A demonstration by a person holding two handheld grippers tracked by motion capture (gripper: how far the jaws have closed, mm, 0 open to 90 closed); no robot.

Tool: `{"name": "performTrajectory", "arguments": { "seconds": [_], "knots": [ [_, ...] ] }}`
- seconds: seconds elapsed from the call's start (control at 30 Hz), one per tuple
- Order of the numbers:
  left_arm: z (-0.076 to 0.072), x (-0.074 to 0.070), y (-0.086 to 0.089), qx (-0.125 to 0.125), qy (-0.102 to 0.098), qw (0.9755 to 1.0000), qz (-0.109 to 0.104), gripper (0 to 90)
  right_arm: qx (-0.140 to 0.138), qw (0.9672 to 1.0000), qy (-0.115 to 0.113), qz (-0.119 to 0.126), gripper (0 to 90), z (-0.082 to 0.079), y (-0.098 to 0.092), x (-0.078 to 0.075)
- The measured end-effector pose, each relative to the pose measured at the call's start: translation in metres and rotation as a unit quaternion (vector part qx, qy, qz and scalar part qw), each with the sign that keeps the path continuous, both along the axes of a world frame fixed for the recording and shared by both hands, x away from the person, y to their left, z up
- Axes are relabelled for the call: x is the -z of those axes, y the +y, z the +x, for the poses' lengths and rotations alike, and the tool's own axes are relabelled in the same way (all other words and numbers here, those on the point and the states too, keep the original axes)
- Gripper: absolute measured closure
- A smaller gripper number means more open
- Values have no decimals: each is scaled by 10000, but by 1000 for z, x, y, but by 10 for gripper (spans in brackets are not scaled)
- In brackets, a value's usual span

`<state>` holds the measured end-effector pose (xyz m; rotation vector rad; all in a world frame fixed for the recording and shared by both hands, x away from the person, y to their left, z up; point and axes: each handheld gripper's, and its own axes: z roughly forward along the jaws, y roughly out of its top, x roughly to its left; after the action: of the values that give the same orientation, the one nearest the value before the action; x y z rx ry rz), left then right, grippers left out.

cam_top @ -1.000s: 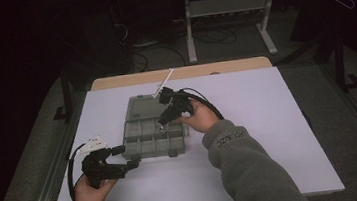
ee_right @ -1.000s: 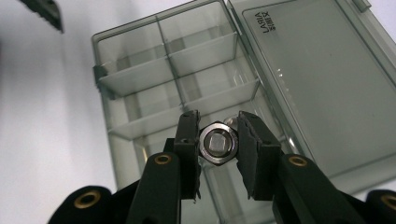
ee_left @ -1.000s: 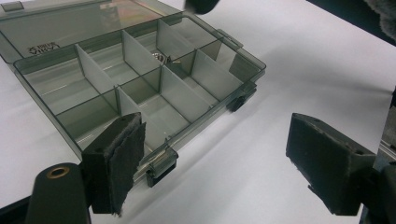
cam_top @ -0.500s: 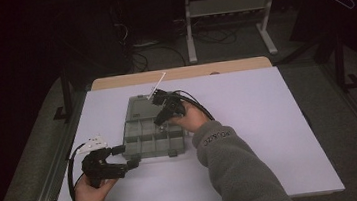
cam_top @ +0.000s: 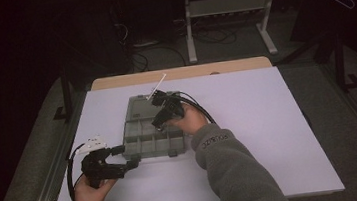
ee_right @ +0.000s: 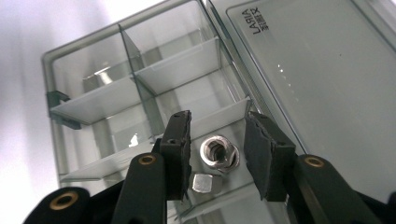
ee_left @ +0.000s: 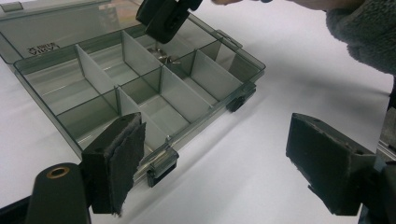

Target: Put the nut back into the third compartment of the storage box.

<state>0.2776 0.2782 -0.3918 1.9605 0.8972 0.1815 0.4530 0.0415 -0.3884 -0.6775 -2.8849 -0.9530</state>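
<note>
Right gripper (ee_right: 217,142): jaws apart — straddling a large nut (ee_right: 219,153), smaller nut (ee_right: 201,183) beside.
Left gripper (ee_left: 215,168): jaws wide — empty, at the organizer box (ee_left: 140,100) corner.
Dividers: walls close around both nuts.

A: The box (ee_left: 140,88) at the upper left of the left gripper view?
B: Smoky clear plastic, glossy and smooth, with paler frosted dividers (ee_left: 177,95) and darker matt latches (ee_left: 161,165)

A: And the nuts (ee_right: 219,153) low in the middle of the right gripper view?
B: Bright metal, shiny, threads showing in the bigger one

A: The pads (ee_left: 128,161) on the jaws?
B: Black, matt, rough like felt, frayed at the edges; brass-looking rivets (ee_right: 147,160) below them

A: The table (cam_top: 269,121)?
B: Pale, smooth, matt top; a bare wood strip (cam_top: 183,73) along its upper edge in the high view

A: The sleeve (cam_top: 234,170)?
B: Grey fleece, soft and nubbly
</note>
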Motion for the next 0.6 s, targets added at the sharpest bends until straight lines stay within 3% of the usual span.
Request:
{"name": "performTrajectory", "arguments": {
  "seconds": [0.33,0.47,0.5,0.6],
  "knots": [
    [0,0,-1,26,4,10000,50,186,156,9996,-161,174,525,-15,-37,-12],
    [1,1,-1,14,7,10000,63,186,234,9987,-301,333,498,-24,-62,-15],
    [0,1,-2,-38,47,10000,-15,185,305,9983,-324,369,492,-28,-69,-15],
    [0,1,-2,17,33,10000,67,185,464,9976,-326,405,471,-40,-91,-16]
  ]
}}
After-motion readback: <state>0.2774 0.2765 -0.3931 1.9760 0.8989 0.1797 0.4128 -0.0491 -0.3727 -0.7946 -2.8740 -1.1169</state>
